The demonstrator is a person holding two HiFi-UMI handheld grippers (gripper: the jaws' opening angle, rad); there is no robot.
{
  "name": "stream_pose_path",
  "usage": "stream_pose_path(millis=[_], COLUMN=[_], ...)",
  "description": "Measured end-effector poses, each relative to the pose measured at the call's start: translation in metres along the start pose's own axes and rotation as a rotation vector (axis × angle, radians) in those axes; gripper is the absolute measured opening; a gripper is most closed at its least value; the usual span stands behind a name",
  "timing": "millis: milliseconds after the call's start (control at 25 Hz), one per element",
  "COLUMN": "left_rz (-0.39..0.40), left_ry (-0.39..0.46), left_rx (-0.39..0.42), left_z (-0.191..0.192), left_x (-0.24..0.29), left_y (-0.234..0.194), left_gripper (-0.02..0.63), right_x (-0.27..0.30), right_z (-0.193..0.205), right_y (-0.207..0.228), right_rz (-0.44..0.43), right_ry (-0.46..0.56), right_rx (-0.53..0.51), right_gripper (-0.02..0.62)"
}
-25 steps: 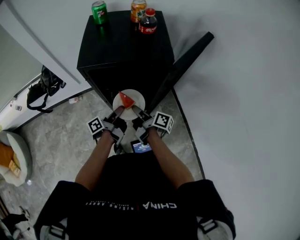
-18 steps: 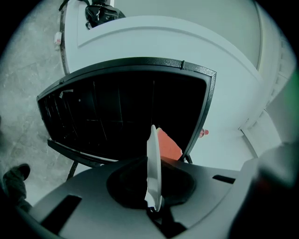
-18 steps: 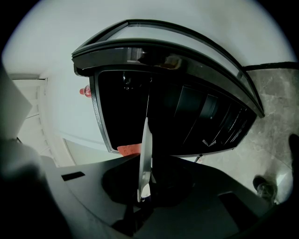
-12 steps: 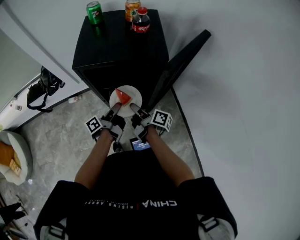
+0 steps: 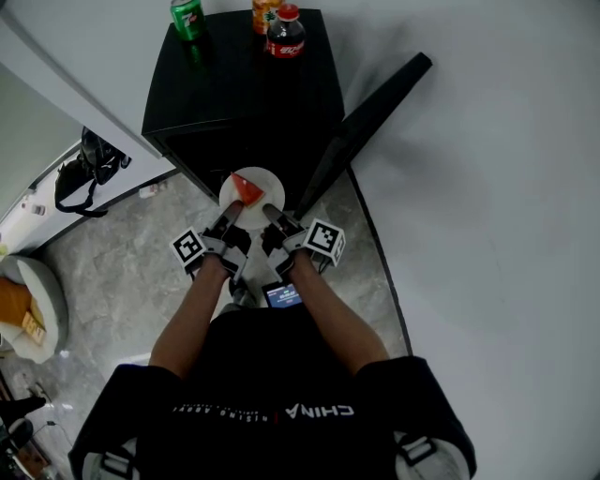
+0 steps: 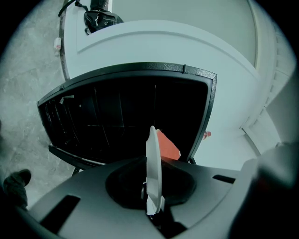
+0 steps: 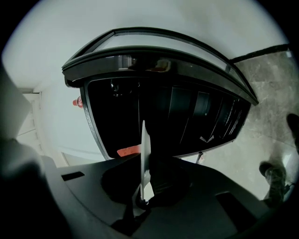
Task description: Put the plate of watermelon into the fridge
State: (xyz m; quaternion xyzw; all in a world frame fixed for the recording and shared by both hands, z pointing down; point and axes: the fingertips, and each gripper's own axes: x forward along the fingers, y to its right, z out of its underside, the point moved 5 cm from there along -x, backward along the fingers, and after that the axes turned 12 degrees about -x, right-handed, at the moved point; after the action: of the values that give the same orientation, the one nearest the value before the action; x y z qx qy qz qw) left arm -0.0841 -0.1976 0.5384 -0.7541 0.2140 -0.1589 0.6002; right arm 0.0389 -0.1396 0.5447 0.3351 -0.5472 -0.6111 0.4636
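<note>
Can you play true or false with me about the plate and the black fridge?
1. The left gripper and the right gripper both hold the plate. True.
2. The fridge is closed. False: its door stands wide open.
3. A red watermelon slice lies on the plate. True.
4. Nothing stands on top of the fridge. False: a green can, an orange can and a cola bottle stand there.
</note>
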Motion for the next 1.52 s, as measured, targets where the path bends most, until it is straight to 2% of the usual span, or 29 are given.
stream_pose_path(millis=[320, 400, 640, 760, 880, 1080, 1240, 1520], left_rz=[-0.021, -0.032, -0.053, -0.071, -0.091, -0.094, -0.103, -0.083], left_ry=[-0.010, -0.004, 0.090, 0.112, 0.109, 0.093, 0.085, 0.099], left_rx=[0.016, 0.027, 0.012, 0.016, 0.022, 0.035, 0.037, 0.058], left_z=[-0.025, -0.031, -0.062, -0.074, -0.086, -0.103, -0.115, -0.129], left_x=[0.025, 0.031, 0.046, 0.057, 0.067, 0.084, 0.092, 0.103], left_y=[-0.023, -0.032, -0.070, -0.089, -0.105, -0.128, -0.147, -0.163], left_gripper=[0.029, 0.029, 0.028, 0.028, 0.026, 0.026, 0.026, 0.026], right_x=[0.029, 0.040, 0.075, 0.086, 0.098, 0.112, 0.122, 0.139], right_z=[-0.018, -0.022, -0.031, -0.033, -0.039, -0.046, -0.050, -0.056], right_y=[0.030, 0.040, 0.075, 0.095, 0.112, 0.138, 0.157, 0.177], right_rz=[0.005, 0.013, 0.060, 0.096, 0.115, 0.130, 0.154, 0.159], right_ry=[0.091, 0.091, 0.093, 0.103, 0.107, 0.114, 0.100, 0.062], right_rx=[0.021, 0.007, -0.077, -0.073, -0.118, -0.104, -0.142, -0.179], right_gripper=[0.034, 0.034, 0.032, 0.031, 0.029, 0.029, 0.031, 0.031])
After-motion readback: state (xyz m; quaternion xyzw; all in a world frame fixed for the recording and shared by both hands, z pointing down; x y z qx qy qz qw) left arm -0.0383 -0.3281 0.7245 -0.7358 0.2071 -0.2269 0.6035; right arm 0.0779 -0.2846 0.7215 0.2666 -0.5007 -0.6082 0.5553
